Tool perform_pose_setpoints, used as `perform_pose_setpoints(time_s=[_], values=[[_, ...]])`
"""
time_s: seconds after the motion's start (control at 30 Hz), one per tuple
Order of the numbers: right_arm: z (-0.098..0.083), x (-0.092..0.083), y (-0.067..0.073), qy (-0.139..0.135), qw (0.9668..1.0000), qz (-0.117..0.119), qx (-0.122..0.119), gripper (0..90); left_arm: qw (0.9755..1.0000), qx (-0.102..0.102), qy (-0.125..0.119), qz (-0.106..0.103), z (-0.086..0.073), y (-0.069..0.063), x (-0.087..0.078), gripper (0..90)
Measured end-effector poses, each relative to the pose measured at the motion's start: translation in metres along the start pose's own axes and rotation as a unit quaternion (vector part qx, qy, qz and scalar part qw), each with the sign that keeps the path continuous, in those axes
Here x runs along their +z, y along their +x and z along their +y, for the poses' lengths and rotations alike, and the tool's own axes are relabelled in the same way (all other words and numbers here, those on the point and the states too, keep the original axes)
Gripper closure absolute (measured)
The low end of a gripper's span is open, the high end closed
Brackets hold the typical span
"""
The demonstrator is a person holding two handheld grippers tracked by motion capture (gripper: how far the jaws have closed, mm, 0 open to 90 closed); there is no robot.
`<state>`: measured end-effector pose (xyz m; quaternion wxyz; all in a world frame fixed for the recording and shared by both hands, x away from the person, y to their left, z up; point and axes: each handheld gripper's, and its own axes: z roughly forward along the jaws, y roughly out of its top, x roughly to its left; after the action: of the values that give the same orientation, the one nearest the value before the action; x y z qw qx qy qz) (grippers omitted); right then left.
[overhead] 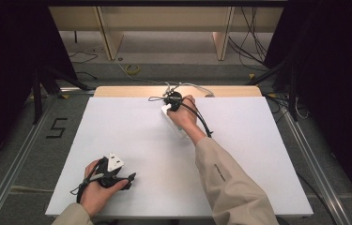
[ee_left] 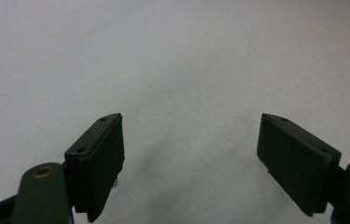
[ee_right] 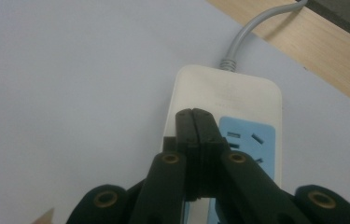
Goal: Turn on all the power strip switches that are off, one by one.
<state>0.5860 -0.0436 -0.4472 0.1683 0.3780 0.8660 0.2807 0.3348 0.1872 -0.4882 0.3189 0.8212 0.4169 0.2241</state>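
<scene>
My right gripper (ee_right: 195,116) had jaws pressed together, nothing between them, tips over the white power strip (ee_right: 238,98) at the far edge of the white board (overhead: 131,140), beside its blue socket panel (ee_right: 252,137). Left gripper (ee_left: 191,154) spread wide, idle near me. Likely pressing a switch: I should push straight down, gently, so the strip didn't slide.

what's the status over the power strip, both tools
Right tool shut, tips over the white power strip, beside its blue socket panel. Left tool open, nothing between the jaws, over bare white board. Nothing in the way.
</scene>
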Motion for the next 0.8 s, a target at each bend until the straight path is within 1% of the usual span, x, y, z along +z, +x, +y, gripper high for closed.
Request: perform_pose_setpoints(time_s=[0.27,0.5,0.7,0.8], values=[[0.0015,0.0027,-0.0013,0.0,1.0,0.002,0.001,90.0,1.0,0.0,0.0,0.0,-0.0002,0.0,0.0003,23.0],[0.0034,0.0044,-0.0015,0.005,1.0,0.003,0.003,90.0,1.0,-0.002,0.001,-0.001,-0.0004,0.0003,0.0003,23.0],[0.0035,0.0062,-0.0012,0.007,1.0,0.0,0.005,90.0,1.0,-0.001,0.004,-0.003,-0.0003,-0.0002,0.0007,22.9],[0.0037,0.0066,-0.0008,0.009,1.0,-0.001,-0.001,90.0,1.0,-0.001,0.004,-0.004,-0.0004,-0.0006,0.0009,22.9]])
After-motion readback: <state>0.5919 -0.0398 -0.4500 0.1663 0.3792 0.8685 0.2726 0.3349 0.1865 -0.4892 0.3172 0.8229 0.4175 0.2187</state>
